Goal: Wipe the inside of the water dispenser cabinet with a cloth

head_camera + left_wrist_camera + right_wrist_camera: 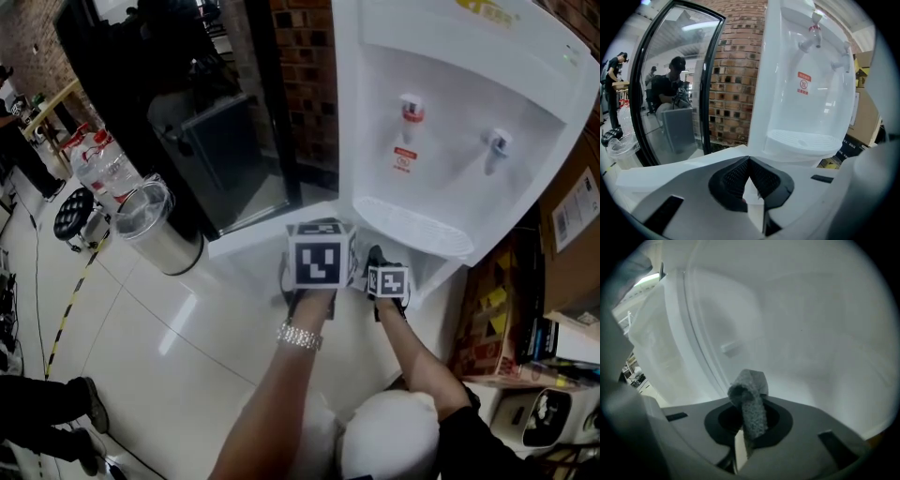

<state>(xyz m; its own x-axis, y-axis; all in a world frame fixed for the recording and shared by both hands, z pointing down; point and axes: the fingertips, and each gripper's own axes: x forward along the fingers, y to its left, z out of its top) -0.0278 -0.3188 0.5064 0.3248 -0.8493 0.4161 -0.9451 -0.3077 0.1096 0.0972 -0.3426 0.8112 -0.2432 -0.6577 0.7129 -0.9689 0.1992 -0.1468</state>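
The white water dispenser (450, 122) stands ahead with two taps and a drip tray (801, 140). Its low cabinet door (253, 242) is swung out to the left. My left gripper (322, 230) sits at that door's edge with its jaws shut; the white door (684, 164) runs just behind the closed tips of the left gripper (749, 161). My right gripper (381, 261) reaches into the cabinet under the tray. It is shut on a bunched grey cloth (751, 397), close to the white inner wall (797, 333); the right gripper (749, 420) hides the cloth's lower end.
A steel bin (157, 230) and water bottles (98, 167) stand on the tiled floor at the left. Cardboard boxes (574, 211) crowd the dispenser's right side. A black-framed glass door (670, 84) and a brick wall (736, 79) lie behind; people are seen through the glass.
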